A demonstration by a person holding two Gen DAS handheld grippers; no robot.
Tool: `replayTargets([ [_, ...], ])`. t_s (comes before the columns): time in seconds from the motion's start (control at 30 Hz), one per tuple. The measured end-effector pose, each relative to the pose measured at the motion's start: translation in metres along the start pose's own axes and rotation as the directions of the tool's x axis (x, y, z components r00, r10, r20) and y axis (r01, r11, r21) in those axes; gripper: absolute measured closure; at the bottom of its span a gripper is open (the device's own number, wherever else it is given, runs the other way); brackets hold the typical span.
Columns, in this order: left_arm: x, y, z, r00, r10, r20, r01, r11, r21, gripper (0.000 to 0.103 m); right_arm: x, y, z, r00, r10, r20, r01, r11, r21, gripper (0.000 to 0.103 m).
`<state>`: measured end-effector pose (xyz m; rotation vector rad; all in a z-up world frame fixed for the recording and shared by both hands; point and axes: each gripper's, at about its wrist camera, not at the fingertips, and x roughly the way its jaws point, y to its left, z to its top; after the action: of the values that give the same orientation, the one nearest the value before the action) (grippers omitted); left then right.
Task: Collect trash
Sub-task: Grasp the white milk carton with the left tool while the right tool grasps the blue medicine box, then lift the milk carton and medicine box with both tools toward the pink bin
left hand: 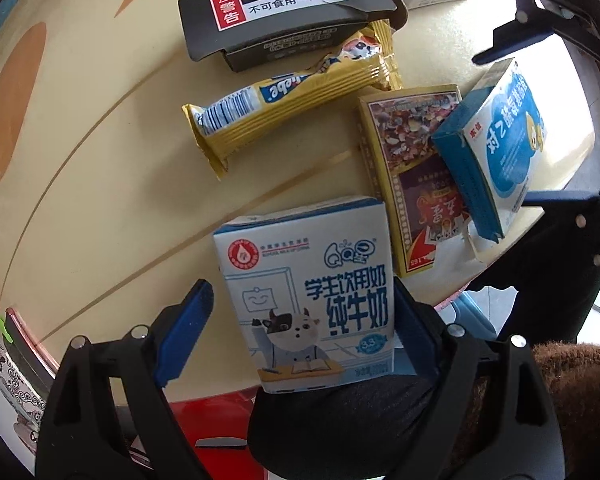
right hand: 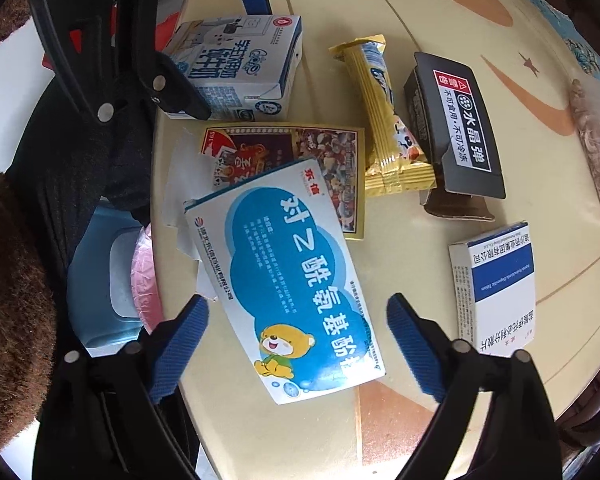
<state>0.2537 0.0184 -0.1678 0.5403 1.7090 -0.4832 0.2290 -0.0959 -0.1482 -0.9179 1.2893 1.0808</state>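
Observation:
A white and blue milk carton (left hand: 308,292) stands between the blue pads of my left gripper (left hand: 304,332), which is open around it; the right pad looks close to it, the left pad is apart. It also shows in the right wrist view (right hand: 236,68). A blue and white medicine box (right hand: 288,280) lies between the open jaws of my right gripper (right hand: 300,344); it leans on a yellow-edged flat packet (right hand: 324,160). A yellow snack wrapper (left hand: 288,100) and a black box (left hand: 284,12) lie farther off.
A small white and blue box (right hand: 496,288) lies right of my right gripper. The cream table (left hand: 100,200) has orange patterns. A blue bin with a pink liner (right hand: 116,268) stands below the table edge. A bag of brown bits (right hand: 596,148) lies at the far right.

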Motion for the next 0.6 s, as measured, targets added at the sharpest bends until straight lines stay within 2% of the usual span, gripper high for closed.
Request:
replayTargets([
  [0.17, 0.000, -0.001, 0.001, 1.000, 0.019, 0.007, -0.019, 1.000, 0.023, 0.019, 0.005, 0.000, 0.001, 1.000, -0.019, -0.003, 0.019, 1.000, -0.014, 0.034],
  [0.37, 0.010, -0.011, 0.003, 0.999, 0.032, -0.017, -0.032, 0.999, 0.034, 0.027, 0.008, 0.002, -0.006, 1.000, -0.022, 0.022, 0.021, 0.999, 0.028, 0.035],
  [0.47, 0.010, -0.011, 0.004, 1.000, 0.014, -0.011, -0.014, 1.000, 0.028, 0.033, 0.006, 0.001, -0.011, 0.999, -0.030, 0.039, 0.028, 0.998, 0.062, 0.035],
  [0.6, 0.005, -0.009, 0.003, 0.999, 0.037, 0.011, -0.037, 0.999, 0.010, 0.034, 0.004, 0.003, -0.018, 0.998, -0.046, 0.038, 0.042, 0.995, 0.088, 0.036],
])
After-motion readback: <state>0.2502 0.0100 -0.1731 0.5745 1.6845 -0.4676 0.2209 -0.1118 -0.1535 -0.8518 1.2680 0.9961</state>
